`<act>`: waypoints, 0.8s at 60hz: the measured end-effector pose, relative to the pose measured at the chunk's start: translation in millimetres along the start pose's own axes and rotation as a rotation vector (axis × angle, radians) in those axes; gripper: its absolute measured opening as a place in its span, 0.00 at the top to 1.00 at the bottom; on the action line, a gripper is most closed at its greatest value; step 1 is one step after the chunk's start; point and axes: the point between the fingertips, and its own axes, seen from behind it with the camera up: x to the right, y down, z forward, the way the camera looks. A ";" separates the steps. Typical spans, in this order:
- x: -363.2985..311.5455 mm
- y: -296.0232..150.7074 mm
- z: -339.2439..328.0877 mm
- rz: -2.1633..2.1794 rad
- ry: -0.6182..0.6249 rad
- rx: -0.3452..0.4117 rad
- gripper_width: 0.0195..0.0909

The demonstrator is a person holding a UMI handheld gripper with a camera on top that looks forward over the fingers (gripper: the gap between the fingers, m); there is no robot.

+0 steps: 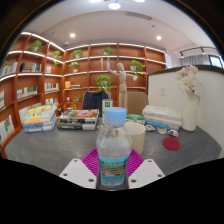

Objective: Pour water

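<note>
A clear plastic water bottle [113, 150] with a blue cap and a pale blue label stands upright between my fingers. My gripper [113, 163] is shut on the bottle, with the magenta pads [92, 160] pressing its sides at label height. Just beyond the bottle, a beige cup [134, 136] stands on the grey table [60, 150], partly hidden by the bottle. A red lid or coaster [172, 144] lies on the table to the right of the cup.
Stacks of books [40, 119] lie on the table's far left, and more books [78, 120] beside them. A white box stack [161, 117] and a white vase with flowers [190, 105] stand at the right. Wooden shelves with plants [105, 62] line the back wall.
</note>
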 end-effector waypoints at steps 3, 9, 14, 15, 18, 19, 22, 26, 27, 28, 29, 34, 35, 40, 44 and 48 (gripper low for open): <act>-13.4 -8.3 5.8 0.094 -0.027 0.000 0.84; -40.3 -23.8 22.9 0.320 -0.091 0.005 0.84; -57.1 -30.6 38.1 0.504 -0.123 -0.017 0.84; -59.4 -32.4 41.1 0.544 -0.131 -0.017 0.84; -64.3 -39.3 49.4 0.673 -0.151 -0.015 0.84; -65.9 -41.6 52.3 0.717 -0.159 -0.015 0.84; -69.9 -48.9 61.6 0.846 -0.184 -0.012 0.84; -73.6 -59.9 71.5 1.028 -0.225 -0.005 0.84; -74.4 -62.8 73.3 1.078 -0.239 -0.003 0.84; -74.6 -66.3 75.2 1.128 -0.251 0.002 0.84; -73.8 -70.1 77.0 1.175 -0.261 0.009 0.84; -67.6 -90.0 82.5 1.369 -0.304 0.065 0.84; -66.7 -93.6 83.1 1.403 -0.316 0.074 0.84; -56.5 -111.0 84.3 1.563 -0.345 0.118 0.82; -51.3 -118.8 86.9 1.682 -0.371 0.132 0.82; -41.6 -127.7 84.7 1.779 -0.383 0.163 0.82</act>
